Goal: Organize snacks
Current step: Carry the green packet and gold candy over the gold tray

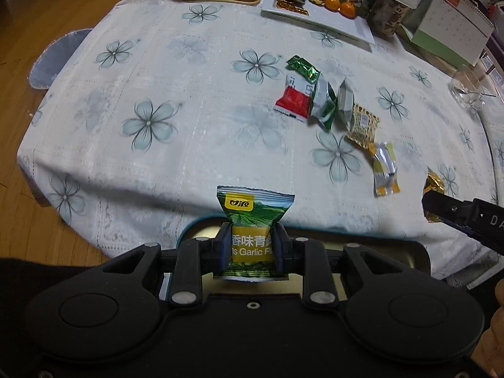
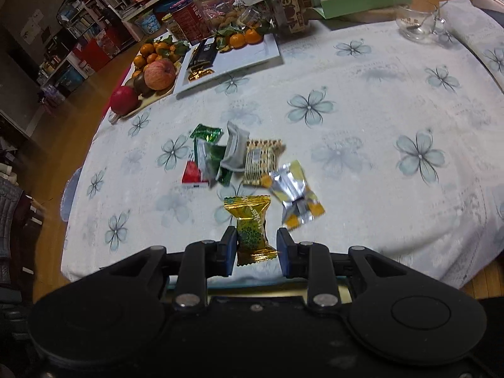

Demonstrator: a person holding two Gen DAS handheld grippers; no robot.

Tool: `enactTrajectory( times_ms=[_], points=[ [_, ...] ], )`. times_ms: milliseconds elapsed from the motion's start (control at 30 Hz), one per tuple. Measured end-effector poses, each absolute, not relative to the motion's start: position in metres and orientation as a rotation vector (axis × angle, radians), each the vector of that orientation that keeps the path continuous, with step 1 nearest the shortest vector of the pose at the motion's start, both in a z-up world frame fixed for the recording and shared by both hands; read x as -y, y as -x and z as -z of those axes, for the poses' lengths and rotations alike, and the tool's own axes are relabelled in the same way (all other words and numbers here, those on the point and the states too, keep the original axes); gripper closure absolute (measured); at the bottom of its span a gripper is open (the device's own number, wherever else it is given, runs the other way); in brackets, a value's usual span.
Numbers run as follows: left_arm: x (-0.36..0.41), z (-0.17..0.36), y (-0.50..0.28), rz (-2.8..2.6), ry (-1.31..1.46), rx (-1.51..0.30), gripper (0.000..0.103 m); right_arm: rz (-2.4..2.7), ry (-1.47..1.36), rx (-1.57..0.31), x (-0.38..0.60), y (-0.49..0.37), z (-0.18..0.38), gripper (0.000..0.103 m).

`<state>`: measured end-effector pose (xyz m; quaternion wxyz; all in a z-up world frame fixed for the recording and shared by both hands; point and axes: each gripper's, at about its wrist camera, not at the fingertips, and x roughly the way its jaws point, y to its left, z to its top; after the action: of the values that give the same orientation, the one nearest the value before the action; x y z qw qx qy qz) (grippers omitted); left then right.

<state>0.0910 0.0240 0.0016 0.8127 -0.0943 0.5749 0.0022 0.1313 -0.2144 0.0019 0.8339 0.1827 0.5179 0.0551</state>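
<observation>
Snacks ride clamped in our tongs, left gripper [image 1: 251,249] pinching the green pea packet [image 1: 252,236], right gripper [image 2: 256,252] the gold candy [image 2: 252,230], both low in frame above the tin [image 1: 378,245], likely for dropping in.

Both grippers point steeply down, the left gripper [image 1: 251,245] clamped on a green packet [image 1: 252,236], the right gripper [image 2: 256,247] on a gold candy [image 2: 252,230].
</observation>
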Motion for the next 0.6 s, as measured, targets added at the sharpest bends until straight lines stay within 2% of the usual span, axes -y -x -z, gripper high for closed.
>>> enactTrajectory(
  times_ms=[400,600],
  points=[
    [-0.029,0.002,-0.005,0.007,0.078,-1.066,0.069,-0.120,-0.361,-1.011,0.222,-0.017,-0.004,0.074],
    [-0.039,0.007,0.008,0.012,0.147,-1.040,0.069,-0.129,-0.350,-0.979,0.220,0.016,-0.004,0.074]
  ],
)
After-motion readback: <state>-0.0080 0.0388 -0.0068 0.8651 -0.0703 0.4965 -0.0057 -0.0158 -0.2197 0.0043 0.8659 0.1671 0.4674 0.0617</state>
